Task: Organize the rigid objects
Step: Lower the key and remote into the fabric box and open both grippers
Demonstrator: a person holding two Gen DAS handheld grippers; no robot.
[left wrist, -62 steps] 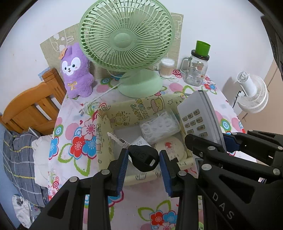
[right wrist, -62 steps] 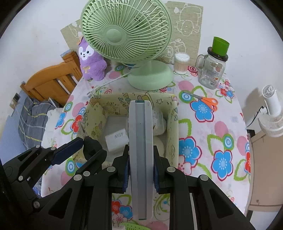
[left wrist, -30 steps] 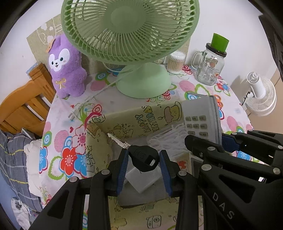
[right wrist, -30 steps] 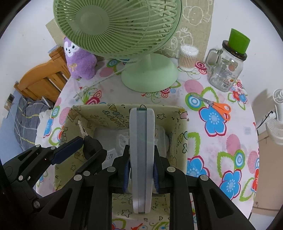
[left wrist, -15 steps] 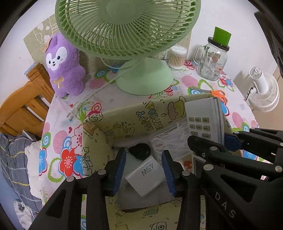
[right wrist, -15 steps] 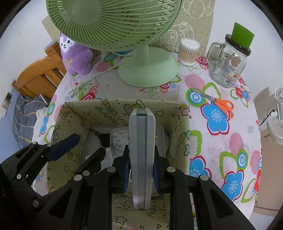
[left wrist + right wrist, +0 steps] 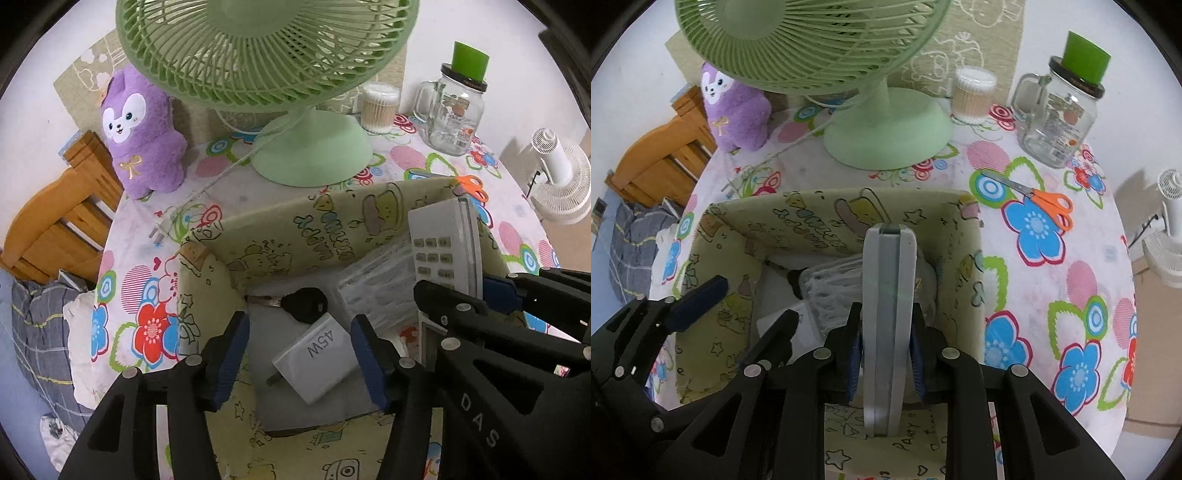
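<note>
Left hand-held gripper: jaws parted and just been opening, nothing between the blue pads; it hangs over the near left part of the box, pointing steeply down.
Key: black-headed, lying loose on the box floor beyond the left hand-held gripper, its metal blade pointing at the left wall, its head touching the charger.
Charger: white block marked 45W, flat on the box floor, seen between the open left jaws but not pinched by them.
Right hand-held gripper: closed tight on the remote control, pads pressing its two broad faces.
Remote control: grey and white, held on edge and upright over the right half of the box; in the left wrist view its button face shows.
Box: yellow-green fabric storage box with cartoon prints, standing on the worktop, open at the top.
Clear plastic case: in the box, between the key and the remote control.
Worktop: round, under a flowered cloth.
Green fan: behind the box.
Purple plush toy: left of the fan.
Scissors: orange-handled, right of the box.
Glass jar: green-capped, far right.
</note>
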